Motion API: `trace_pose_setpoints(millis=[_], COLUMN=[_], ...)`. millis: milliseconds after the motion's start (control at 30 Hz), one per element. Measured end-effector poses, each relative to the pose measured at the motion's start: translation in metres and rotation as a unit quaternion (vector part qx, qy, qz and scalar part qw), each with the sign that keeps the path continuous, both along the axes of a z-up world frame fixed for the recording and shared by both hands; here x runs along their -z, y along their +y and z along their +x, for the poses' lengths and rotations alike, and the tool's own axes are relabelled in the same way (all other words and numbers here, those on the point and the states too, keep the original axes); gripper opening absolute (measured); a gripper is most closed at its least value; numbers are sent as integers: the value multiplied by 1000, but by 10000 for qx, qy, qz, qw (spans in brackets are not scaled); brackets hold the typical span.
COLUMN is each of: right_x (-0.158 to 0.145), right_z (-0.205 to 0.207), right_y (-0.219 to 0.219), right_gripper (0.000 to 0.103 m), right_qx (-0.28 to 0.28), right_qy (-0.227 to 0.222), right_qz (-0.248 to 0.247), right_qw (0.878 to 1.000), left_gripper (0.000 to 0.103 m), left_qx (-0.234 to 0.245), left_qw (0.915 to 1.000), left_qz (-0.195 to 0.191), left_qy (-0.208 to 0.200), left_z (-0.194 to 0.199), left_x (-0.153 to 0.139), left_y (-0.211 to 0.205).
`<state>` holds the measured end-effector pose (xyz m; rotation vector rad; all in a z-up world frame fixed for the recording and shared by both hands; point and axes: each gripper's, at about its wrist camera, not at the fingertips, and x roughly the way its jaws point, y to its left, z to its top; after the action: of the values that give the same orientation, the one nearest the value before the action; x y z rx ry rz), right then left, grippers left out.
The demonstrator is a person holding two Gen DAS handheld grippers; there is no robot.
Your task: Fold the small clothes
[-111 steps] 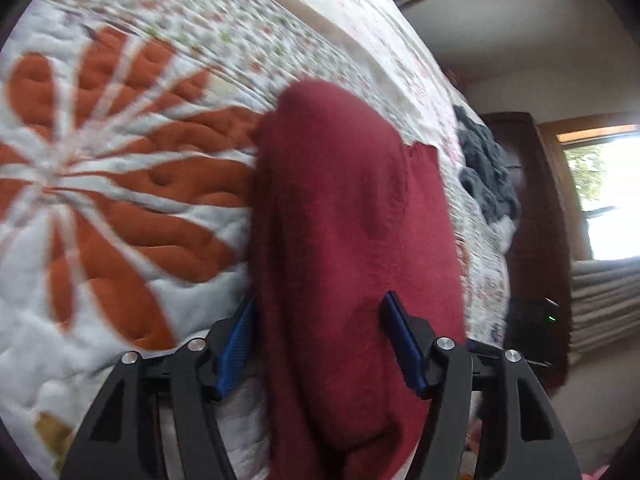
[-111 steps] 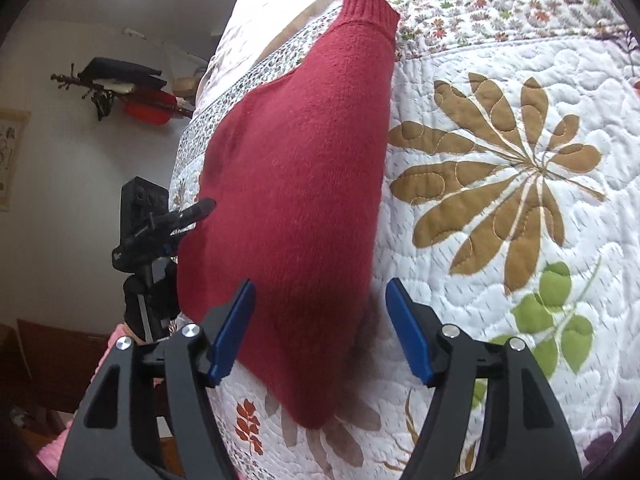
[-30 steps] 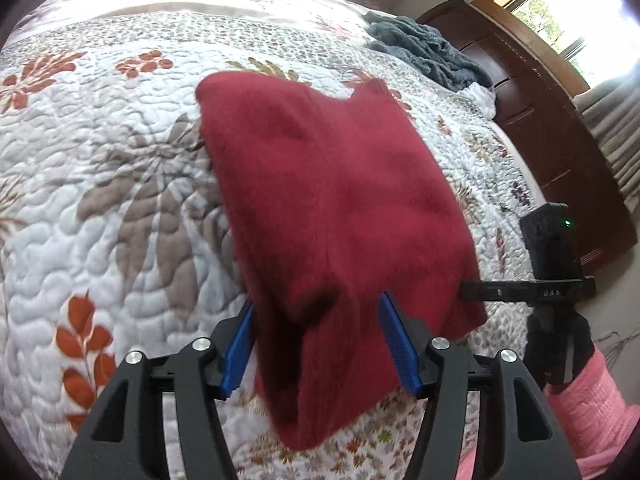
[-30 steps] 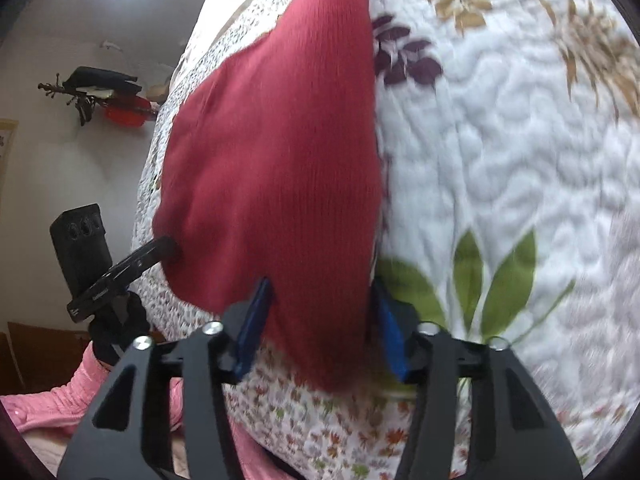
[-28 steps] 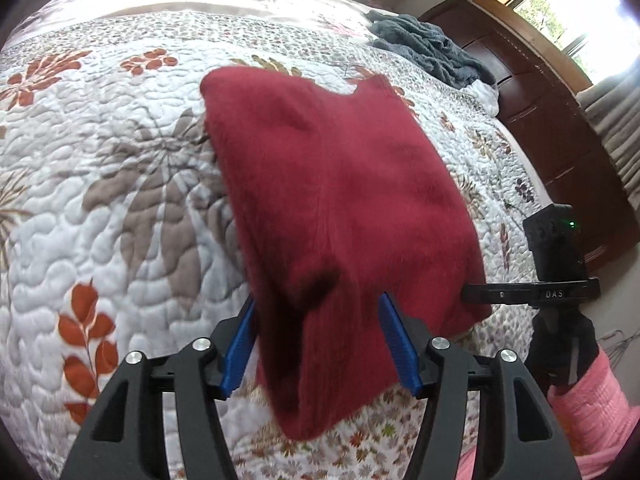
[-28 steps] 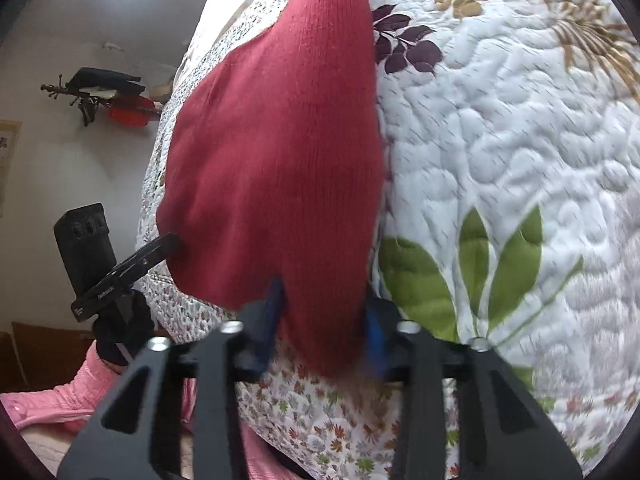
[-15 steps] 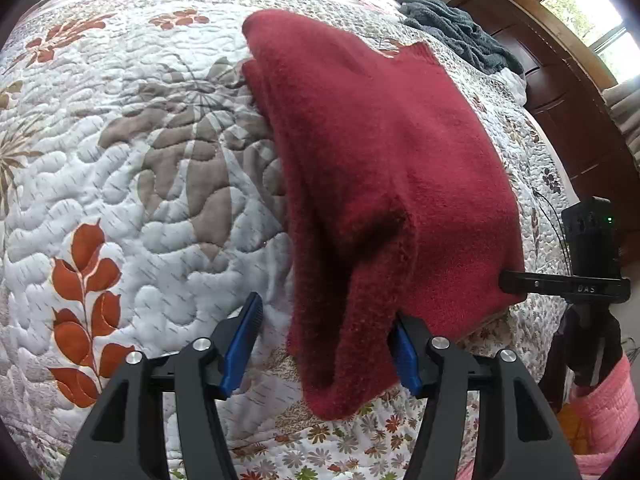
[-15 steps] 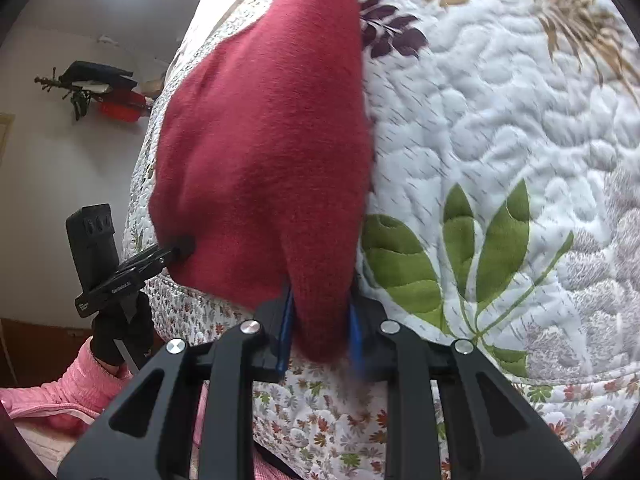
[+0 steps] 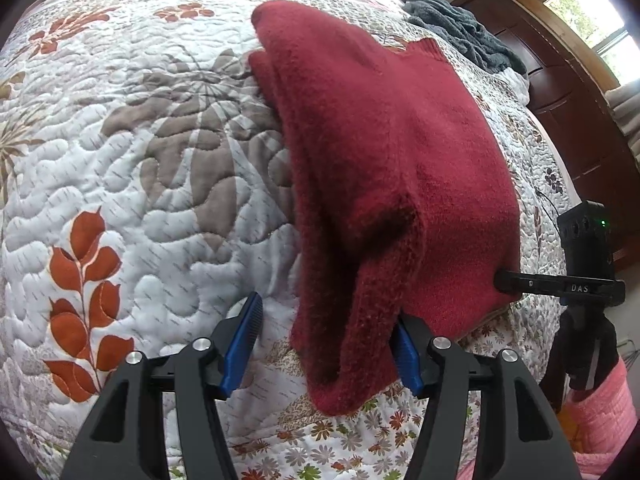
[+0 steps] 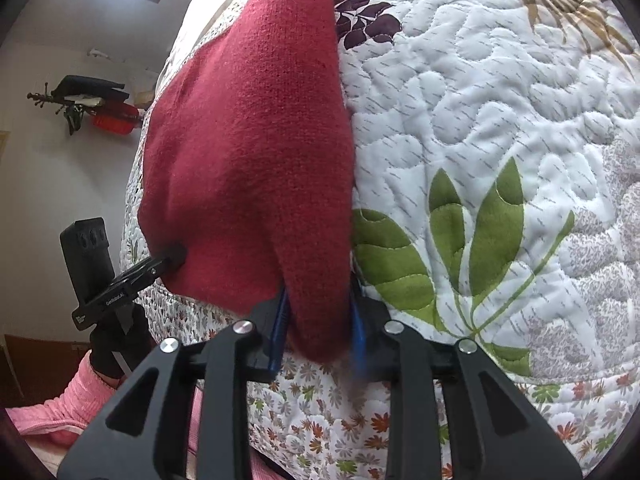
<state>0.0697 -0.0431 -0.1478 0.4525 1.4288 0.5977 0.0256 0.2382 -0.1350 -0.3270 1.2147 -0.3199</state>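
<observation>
Change: right tongs have closed, pinching the red sweater's near corner.
Left tongs: spread, straddling the other corner.
Axis: sweater runs away across the bed quilt.

"DAS" on the black gripper bar

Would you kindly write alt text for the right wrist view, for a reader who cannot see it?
The right tool is shut on the near corner of a dark red sweater lying on a white quilt printed with leaves and flowers. At lower left, the left tool reaches the sweater's other near corner, above a pink sleeve.
</observation>
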Motion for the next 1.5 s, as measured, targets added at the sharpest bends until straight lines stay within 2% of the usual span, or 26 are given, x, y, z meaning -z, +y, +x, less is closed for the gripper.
trace_pose_setpoints(millis=[267,300,333,400,500,633,933,1133,1300,1500], right_x=[-19,-22,-24,-29,-36,-42,-46,-47,-53,-77], right_z=[-8,-10,-11,-16,-23,-32,-63,-85,-98,-104], right_y=[5,5,5,5,2,-1,13,30,40,46], right_gripper=[42,48,59,67,72,80,89,90,91,95], right_qx=[6,6,15,55,99,100,75,72,97,127], right_qy=[-291,-344,-379,-494,-585,-689,-835,-852,-823,-1045], right_qz=[-369,-454,-527,-702,-875,-1344,-2043,-2318,-2414,-2601], right_qw=[9989,9984,9979,9963,9944,9885,9753,9690,9669,9598], left_gripper=[61,61,61,64,66,69,69,71,71,76], left_qx=[-99,-116,-140,-187,-245,-324,-645,-751,-758,-834], left_qw=[9999,9999,9998,9997,9994,9986,9951,9926,9912,9894], left_qz=[123,117,127,153,258,426,741,946,1086,1160], left_qy=[-42,-37,-31,-35,-51,-31,110,87,-33,-266], left_z=[-15,-16,-19,-23,-32,-44,-71,-89,-96,-101], left_x=[-16,-18,-19,-23,-28,-32,-35,-41,-52,-77], left_y=[-1,-1,0,2,3,4,0,-7,-15,-19])
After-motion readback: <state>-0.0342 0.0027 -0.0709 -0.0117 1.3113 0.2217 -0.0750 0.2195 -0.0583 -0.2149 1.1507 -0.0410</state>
